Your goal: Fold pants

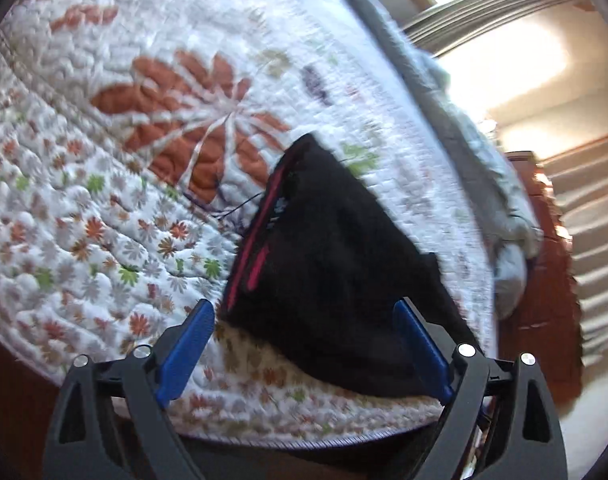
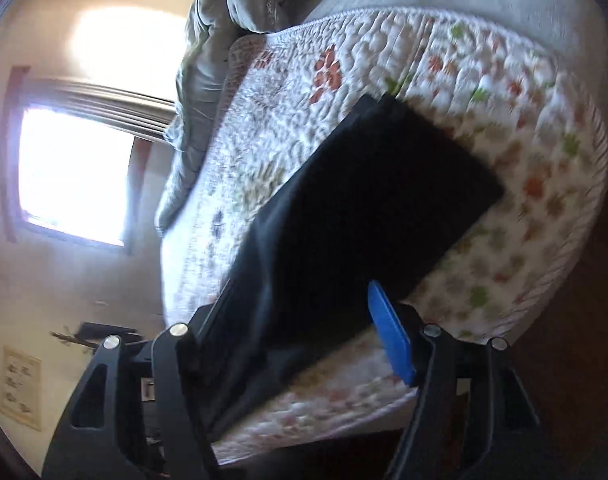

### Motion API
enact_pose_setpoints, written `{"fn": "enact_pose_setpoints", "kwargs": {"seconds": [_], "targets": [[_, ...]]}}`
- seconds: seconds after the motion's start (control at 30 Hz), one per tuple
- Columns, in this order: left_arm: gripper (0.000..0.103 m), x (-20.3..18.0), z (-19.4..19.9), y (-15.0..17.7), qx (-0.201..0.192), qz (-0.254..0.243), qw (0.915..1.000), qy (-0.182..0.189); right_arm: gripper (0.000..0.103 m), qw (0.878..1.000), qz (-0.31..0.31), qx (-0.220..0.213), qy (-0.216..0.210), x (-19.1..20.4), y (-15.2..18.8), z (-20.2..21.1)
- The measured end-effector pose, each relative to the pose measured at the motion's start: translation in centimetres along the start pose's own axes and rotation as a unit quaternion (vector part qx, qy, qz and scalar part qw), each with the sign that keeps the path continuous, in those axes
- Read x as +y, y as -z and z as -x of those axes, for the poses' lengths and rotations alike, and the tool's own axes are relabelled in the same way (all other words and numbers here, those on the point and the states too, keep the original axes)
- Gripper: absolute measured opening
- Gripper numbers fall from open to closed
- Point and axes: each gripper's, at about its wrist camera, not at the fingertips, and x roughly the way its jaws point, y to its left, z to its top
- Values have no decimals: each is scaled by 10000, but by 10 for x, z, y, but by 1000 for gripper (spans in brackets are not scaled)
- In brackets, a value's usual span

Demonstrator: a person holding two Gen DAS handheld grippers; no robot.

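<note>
Both claws, left claw (image 1: 304, 344) and right claw (image 2: 300, 340), gape wide, gripping nothing. Your pants (image 1: 327, 264) lie folded on the bed (image 1: 104, 208). Next, probably one more fold.

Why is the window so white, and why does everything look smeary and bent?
Right wrist view: sunlight washes out the window, and the quilt is smeared by motion. Left wrist view: the quilt bulges round from the fisheye lens, and the black pants look blurred.
</note>
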Motion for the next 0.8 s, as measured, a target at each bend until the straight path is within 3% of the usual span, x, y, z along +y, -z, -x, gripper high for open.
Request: {"fn": "enact_pose_setpoints", "kwargs": {"seconds": [0.1,0.2,0.23,0.3,0.47,0.67,0.7,0.73,0.77,0.8], "targets": [[90,-5,-18,-5,133,-10,9998,-144,71,9999,-133,28,40,2,0,0],[66,-20,-27,-8,273,-279,9984,-421,76,9997,-178,-14,180,6,-6,4],[51,-24,-29,-8,290,-356,9969,-636,77,9996,-198,-32,192,6,-9,6],[40,-28,-29,-9,331,-395,9946,-906,77,9994,-245,-77,217,6,-14,9],[20,-35,-23,-11,321,-379,9951,-852,77,9979,-578,-146,266,3,-26,10],[17,-38,-34,-13,593,-385,9948,-726,75,9941,-955,-139,495,0,-49,-11],[17,-37,-38,-14,687,-327,9943,-745,66,9932,-1016,-148,547,-1,-52,-15],[11,-38,-40,-14,708,-323,9941,-756,29,9924,-1066,-157,587,-2,-55,-19],[10,-38,-40,-14,689,-308,9943,-756,7,9928,-1074,-134,505,-1,-59,-26],[8,-40,-40,-16,686,-265,9948,-711,5,9933,-987,-93,591,5,-64,-32]]}}
